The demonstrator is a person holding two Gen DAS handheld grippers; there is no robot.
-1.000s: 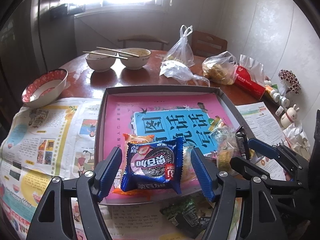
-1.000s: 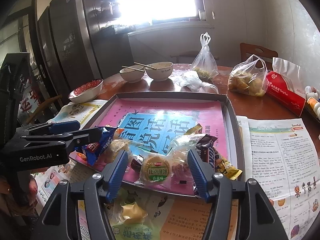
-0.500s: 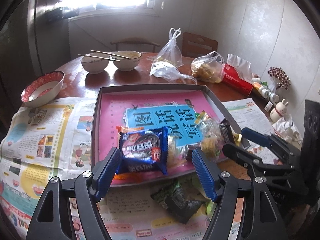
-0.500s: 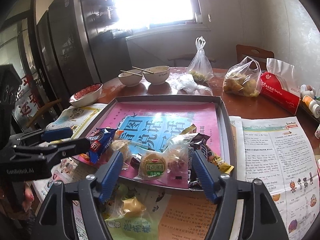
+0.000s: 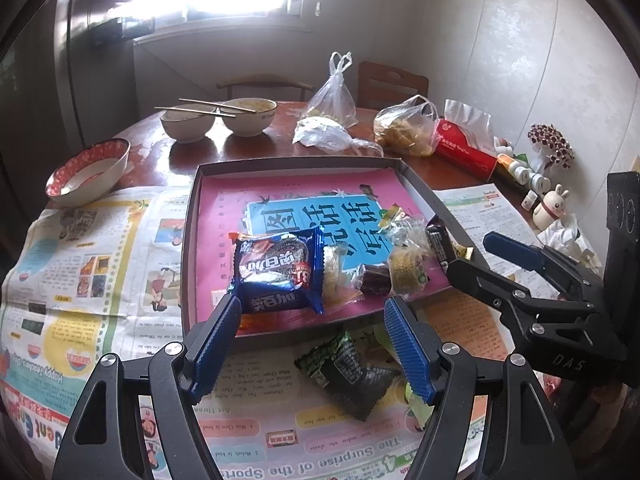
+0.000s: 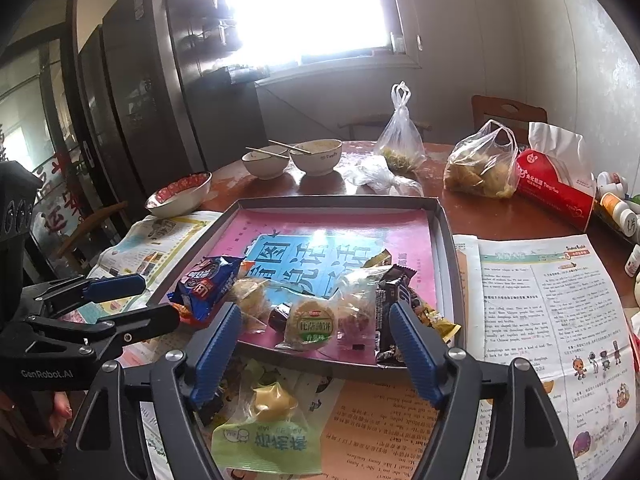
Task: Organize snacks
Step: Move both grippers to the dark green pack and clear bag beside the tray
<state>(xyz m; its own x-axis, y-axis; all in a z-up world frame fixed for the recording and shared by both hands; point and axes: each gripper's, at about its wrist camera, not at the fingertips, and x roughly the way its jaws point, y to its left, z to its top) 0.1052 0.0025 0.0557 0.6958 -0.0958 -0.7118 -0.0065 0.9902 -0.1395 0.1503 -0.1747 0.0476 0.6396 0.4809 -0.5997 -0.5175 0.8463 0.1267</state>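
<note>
Snacks (image 5: 280,270) heaped at tray (image 5: 296,162) near edge; left gripper (image 5: 312,328) and right gripper (image 6: 316,338) wide open, empty, hovering just short.

The far half of the tray (image 5: 288,162) is lying bare, so a gripper could go in there from above. The near half is getting crowded by a blue cookie pack (image 5: 278,270) and a heap of small wrapped snacks (image 6: 344,312). The tray's low wall is standing in the way of a flat slide. 2 loose packs, a dark green one (image 5: 346,372) and a light green one (image 6: 264,436), are blocking the newspaper (image 5: 80,248) in front.
</note>
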